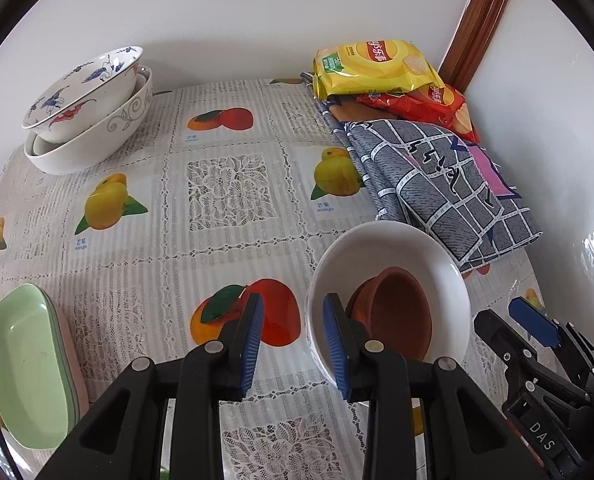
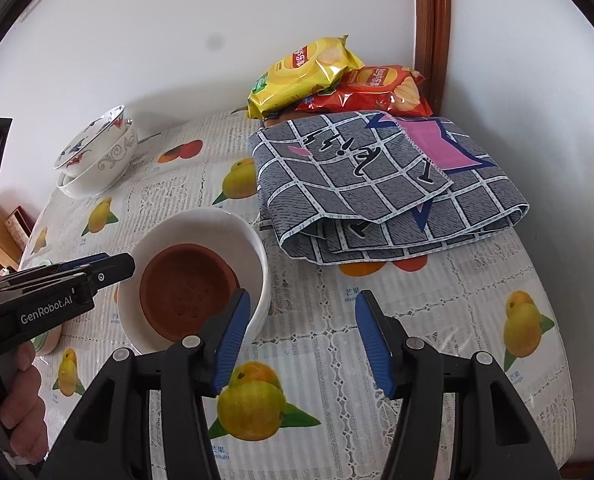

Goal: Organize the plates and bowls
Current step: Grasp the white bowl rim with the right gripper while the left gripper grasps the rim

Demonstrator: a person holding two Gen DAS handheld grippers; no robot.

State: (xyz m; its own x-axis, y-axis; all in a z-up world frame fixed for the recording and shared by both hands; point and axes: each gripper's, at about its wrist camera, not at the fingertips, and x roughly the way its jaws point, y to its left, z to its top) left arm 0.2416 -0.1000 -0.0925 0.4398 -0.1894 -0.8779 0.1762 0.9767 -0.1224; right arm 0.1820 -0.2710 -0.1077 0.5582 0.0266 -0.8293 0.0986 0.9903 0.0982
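Observation:
A white bowl [image 1: 377, 240] [image 2: 201, 220] stands on the fruit-print tablecloth with a brown clay bowl [image 1: 401, 312] [image 2: 185, 288] tilted inside it. My left gripper [image 1: 295, 340] [image 2: 131, 266] straddles the bowl's left rim. The wall lies next to the right pad and the left pad stands clear of it, so the gripper is open. My right gripper [image 2: 303, 338] [image 1: 533, 320] is open just right of the bowl, with only tablecloth between its fingers. A patterned bowl [image 1: 81, 88] [image 2: 93, 136] sits in a larger white bowl [image 1: 105, 132] at the far left. Green oval dishes [image 1: 21, 364] are stacked at the near left.
A folded grey checked cloth [image 1: 437, 184] [image 2: 377, 184] lies right of the bowl. Behind it sit a yellow chip bag [image 1: 373, 68] [image 2: 301, 72] and a red one [image 1: 437, 108] [image 2: 377, 92], against the wall. A hand [image 2: 17, 396] holds the left gripper. The table's rounded edge [image 2: 565, 360] falls away at right.

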